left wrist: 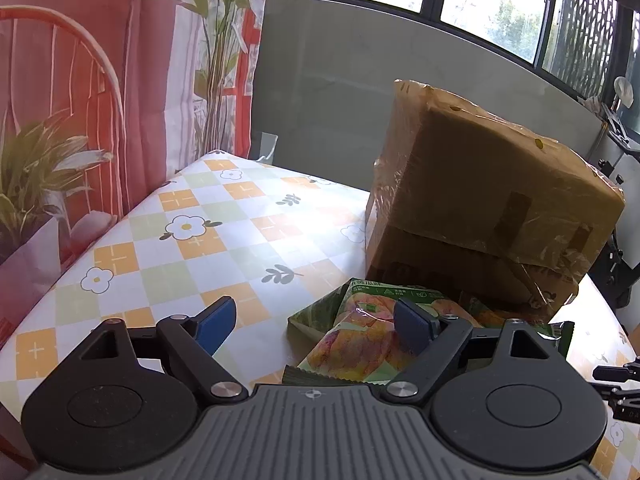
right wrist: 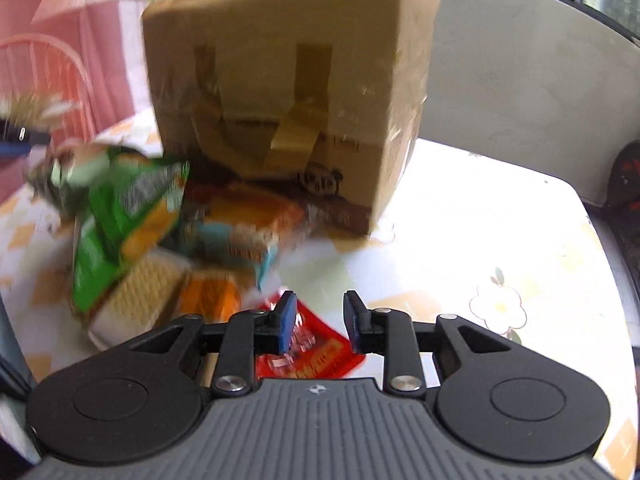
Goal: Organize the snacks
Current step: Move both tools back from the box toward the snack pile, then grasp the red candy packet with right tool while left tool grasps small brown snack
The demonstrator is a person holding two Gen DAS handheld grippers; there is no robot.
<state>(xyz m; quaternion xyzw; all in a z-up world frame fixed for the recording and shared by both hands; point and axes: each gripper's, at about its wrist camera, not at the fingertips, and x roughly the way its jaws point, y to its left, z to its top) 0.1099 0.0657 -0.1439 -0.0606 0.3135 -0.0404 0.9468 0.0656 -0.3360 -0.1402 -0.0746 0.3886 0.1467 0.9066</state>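
My left gripper is open wide, low over the checked tablecloth. A green and orange snack packet lies flat on the cloth, partly between the fingers and under the right pad; neither pad presses on it. In the blurred right wrist view, my right gripper stands partly open above a red packet, with nothing gripped. To its left lies a pile of snacks: a green packet, an orange and teal packet, a wafer packet and a small orange packet.
A tall cardboard box wrapped in clear tape stands on the table just behind the snacks, also the box. A red printed curtain hangs at the left. A grey wall and windows run along the back.
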